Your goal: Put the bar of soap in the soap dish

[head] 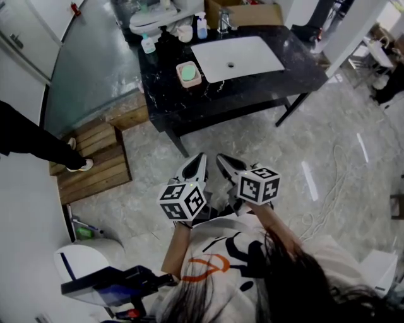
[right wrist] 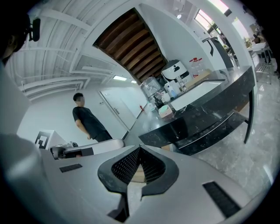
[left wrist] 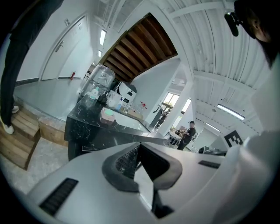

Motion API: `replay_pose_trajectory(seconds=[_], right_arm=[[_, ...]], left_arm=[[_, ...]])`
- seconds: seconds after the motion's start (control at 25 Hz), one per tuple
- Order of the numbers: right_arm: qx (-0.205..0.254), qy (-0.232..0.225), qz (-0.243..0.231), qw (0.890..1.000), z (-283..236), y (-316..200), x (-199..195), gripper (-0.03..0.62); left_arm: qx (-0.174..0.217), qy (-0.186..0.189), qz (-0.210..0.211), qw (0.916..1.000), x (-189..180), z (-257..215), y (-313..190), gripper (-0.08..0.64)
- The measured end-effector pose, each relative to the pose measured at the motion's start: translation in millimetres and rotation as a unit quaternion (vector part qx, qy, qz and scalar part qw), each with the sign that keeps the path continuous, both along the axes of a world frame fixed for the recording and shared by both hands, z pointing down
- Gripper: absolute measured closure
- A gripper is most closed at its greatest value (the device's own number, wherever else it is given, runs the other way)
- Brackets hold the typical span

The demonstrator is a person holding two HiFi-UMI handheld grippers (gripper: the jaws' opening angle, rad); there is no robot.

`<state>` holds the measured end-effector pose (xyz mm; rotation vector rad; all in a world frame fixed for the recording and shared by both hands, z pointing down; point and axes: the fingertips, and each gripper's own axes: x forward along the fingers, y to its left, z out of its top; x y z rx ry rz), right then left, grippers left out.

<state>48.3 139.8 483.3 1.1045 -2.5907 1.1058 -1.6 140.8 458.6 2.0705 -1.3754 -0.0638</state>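
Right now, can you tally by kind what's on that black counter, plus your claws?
Claws: 2 (left claw, right claw)
Sink: 1
Soap dish: 1
Green bar of soap: 1, in the dish
Small bottles and pots: 3
Tap: 1
Cardboard box: 1
Total: 10
Things farther back are too small to tell.

Green bar of soap [head: 188, 73] flat in pale pink soap dish [head: 190, 84] on black counter [head: 252, 88]
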Motion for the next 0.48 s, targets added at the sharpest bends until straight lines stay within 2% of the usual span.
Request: replay_pose_trajectory(seconds=[0.48], right_arm=[[0.0,0.0,0.002,1.0,1.8,1.3,8.6,0.583]], left_arm=[[-0.004,-0.006,-0.003,1.0,3.5,3.7,3.6,0.558]])
